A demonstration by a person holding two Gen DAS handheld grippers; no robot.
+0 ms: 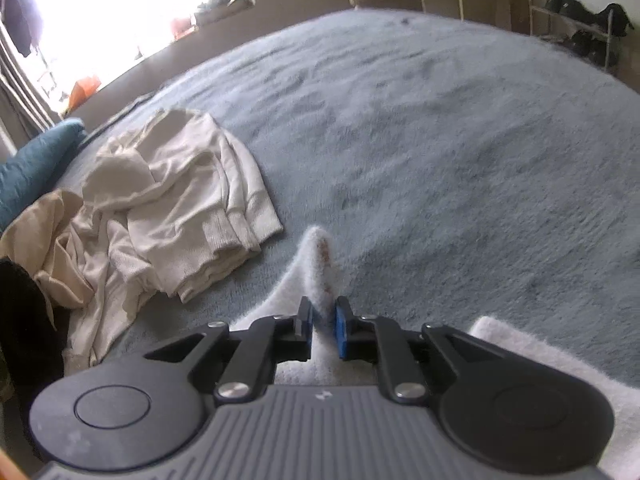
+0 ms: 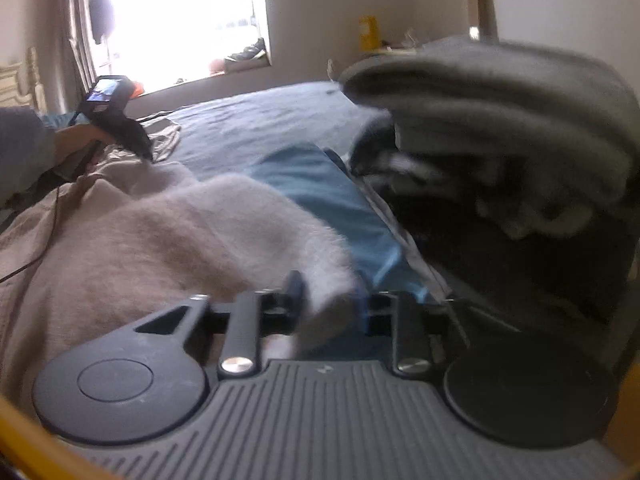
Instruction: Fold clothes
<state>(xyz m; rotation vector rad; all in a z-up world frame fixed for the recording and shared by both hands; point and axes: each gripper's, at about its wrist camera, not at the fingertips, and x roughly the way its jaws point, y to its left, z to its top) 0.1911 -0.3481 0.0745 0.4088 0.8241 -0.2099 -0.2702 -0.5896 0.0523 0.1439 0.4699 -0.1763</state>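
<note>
While my left gripper (image 1: 323, 322) is pinching a ridge of the white fluffy garment (image 1: 316, 268) between its blue pads (image 1: 341, 332), my right gripper (image 2: 328, 300) is closing on another edge of what looks like the same fluffy cloth (image 2: 192, 232). Both are clamped on fabric, though the right wrist view is blurred, so I am less sure of that grip.

I am judging that I am in the middle of the first fold: I am holding two points of the garment just above the grey blanket (image 1: 440, 140) that is covering the bed. The next move is asking me to carry both points together, level and with even tension, and then lay the cloth flat without twisting.

The garment is looking thick, soft and hairy, so it may be slipping from the pads. Further left, a cream knitted sweater (image 1: 192, 200) with ribbed hems is lying folded, with a crumpled beige cloth (image 1: 52, 240) beside it. In the right view, a blue pillow (image 2: 328, 200) and a dark grey pile of cloth (image 2: 500, 128) are lying near.
</note>
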